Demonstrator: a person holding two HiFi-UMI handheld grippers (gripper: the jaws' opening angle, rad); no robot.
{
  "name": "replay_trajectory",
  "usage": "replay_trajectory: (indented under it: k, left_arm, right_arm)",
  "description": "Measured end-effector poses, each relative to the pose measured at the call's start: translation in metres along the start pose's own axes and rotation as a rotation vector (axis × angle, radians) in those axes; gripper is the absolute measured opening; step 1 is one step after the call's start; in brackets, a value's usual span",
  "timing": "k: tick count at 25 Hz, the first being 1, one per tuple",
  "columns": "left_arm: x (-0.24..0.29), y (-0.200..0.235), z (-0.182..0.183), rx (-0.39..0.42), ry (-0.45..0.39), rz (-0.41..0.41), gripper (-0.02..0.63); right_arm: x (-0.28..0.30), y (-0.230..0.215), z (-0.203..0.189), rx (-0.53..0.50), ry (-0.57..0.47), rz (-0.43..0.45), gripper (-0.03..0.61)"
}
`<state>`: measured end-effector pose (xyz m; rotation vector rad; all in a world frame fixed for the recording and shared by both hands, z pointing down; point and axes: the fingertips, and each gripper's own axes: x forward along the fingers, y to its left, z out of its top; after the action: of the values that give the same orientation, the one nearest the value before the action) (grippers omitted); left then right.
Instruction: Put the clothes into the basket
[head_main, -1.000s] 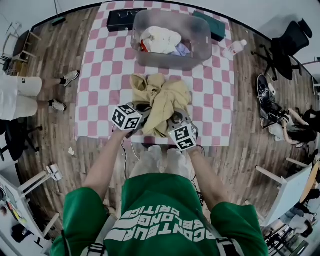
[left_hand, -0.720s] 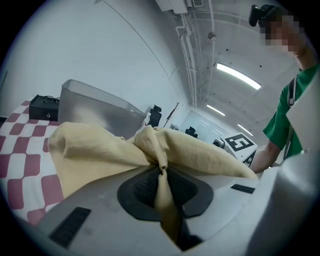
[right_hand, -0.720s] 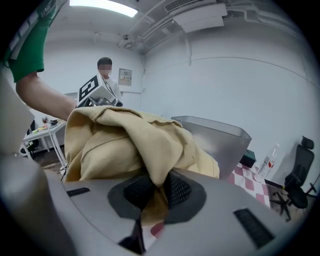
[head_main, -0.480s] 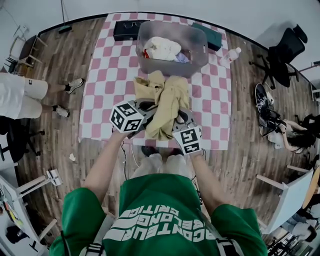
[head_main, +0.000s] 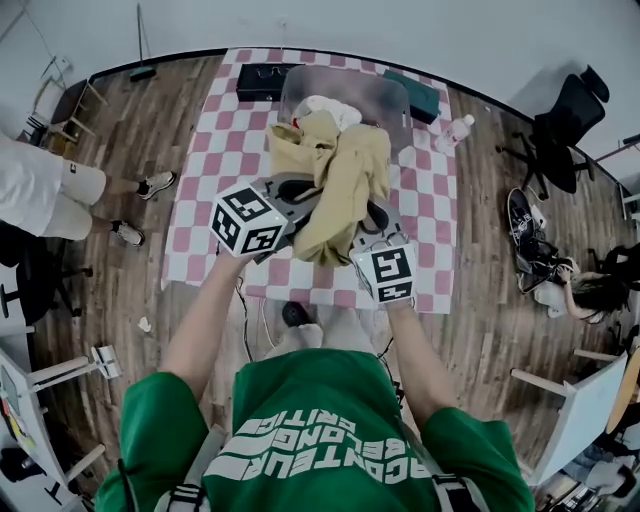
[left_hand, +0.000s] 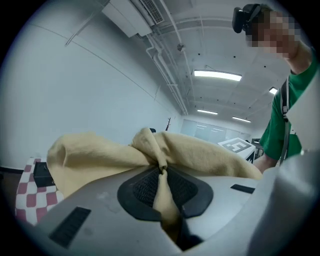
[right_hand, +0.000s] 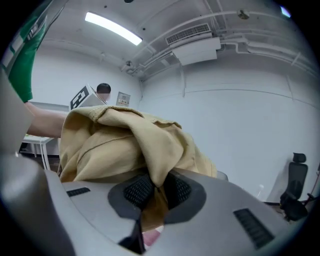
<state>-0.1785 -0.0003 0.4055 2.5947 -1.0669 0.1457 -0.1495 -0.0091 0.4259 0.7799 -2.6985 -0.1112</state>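
A tan garment (head_main: 335, 180) hangs bunched in the air between both grippers, above the near edge of the clear plastic basket (head_main: 395, 100). My left gripper (head_main: 300, 195) is shut on a fold of the tan garment (left_hand: 160, 165), pinched between its black pads. My right gripper (head_main: 365, 215) is shut on another fold of the tan garment (right_hand: 155, 175). White and pale clothes (head_main: 325, 105) lie inside the basket, partly hidden by the tan garment.
The basket stands at the far end of a pink-and-white checkered mat (head_main: 215, 170) on a wooden floor. A black case (head_main: 262, 78), a dark green box (head_main: 418, 92) and a plastic bottle (head_main: 455, 130) lie round the basket. A person's legs (head_main: 60, 195) are at left, an office chair (head_main: 565, 120) at right.
Both grippers have lifted the tan garment off the mat and carried it forward towards the basket. It now hangs over the basket's near edge.
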Motion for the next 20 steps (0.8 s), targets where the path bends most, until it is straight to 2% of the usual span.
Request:
replay_trajectory:
  k: [10, 20]
  left_arm:
    - [0.005, 0.015, 0.090, 0.100, -0.098, 0.045, 0.020]
    - [0.029, 0.052, 0.132, 0.124, -0.120, 0.070, 0.020]
  right_arm:
    - [0.011, -0.048, 0.077, -0.070, -0.114, -0.012, 0.048]
    - [0.042, -0.093, 0.105, -0.086, -0.148, -0.019, 0.048]
